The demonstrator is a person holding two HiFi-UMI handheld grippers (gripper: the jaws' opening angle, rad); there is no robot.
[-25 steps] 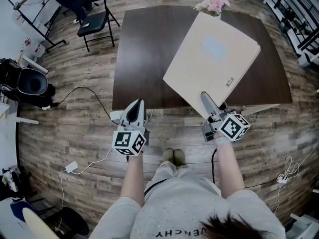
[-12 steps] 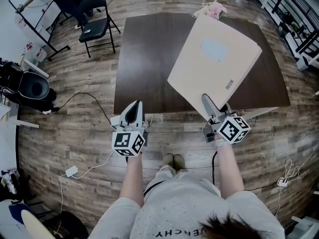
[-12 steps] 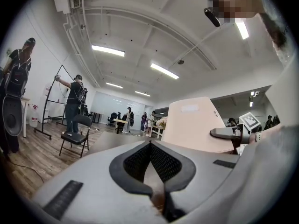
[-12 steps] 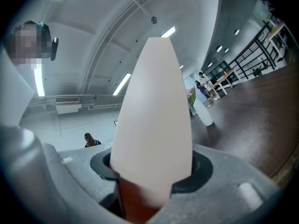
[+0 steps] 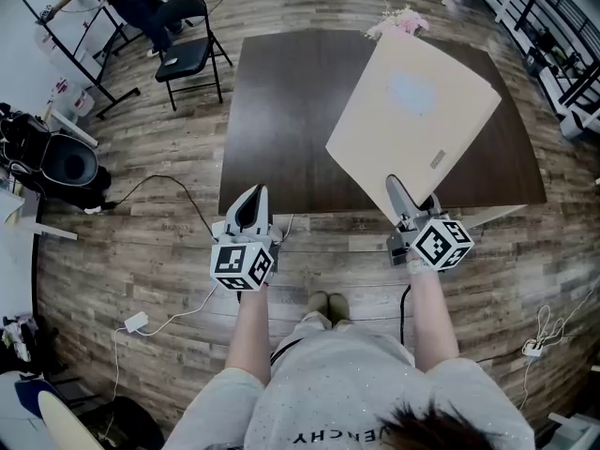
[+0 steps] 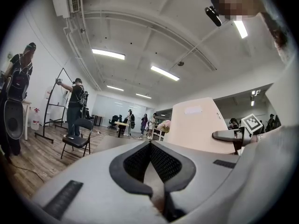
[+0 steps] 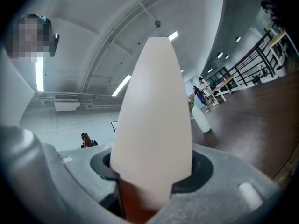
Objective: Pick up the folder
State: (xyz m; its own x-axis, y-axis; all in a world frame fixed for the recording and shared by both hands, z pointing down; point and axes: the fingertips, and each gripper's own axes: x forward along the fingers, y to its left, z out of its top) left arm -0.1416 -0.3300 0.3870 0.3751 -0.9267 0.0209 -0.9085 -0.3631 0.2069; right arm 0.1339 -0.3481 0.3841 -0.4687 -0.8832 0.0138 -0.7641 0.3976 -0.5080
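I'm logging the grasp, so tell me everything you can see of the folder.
The folder is a large, stiff-looking cream rectangle. It is closed, with a pale label on its face and a small tag near one edge. It tilts above the dark table and looks lifted clear of it. The right hand-held gripper is clamped on its near corner, and nothing else visibly touches it.

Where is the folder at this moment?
In the head view, the folder is at the right, gripped at its near edge by the right claw, over the dark table.
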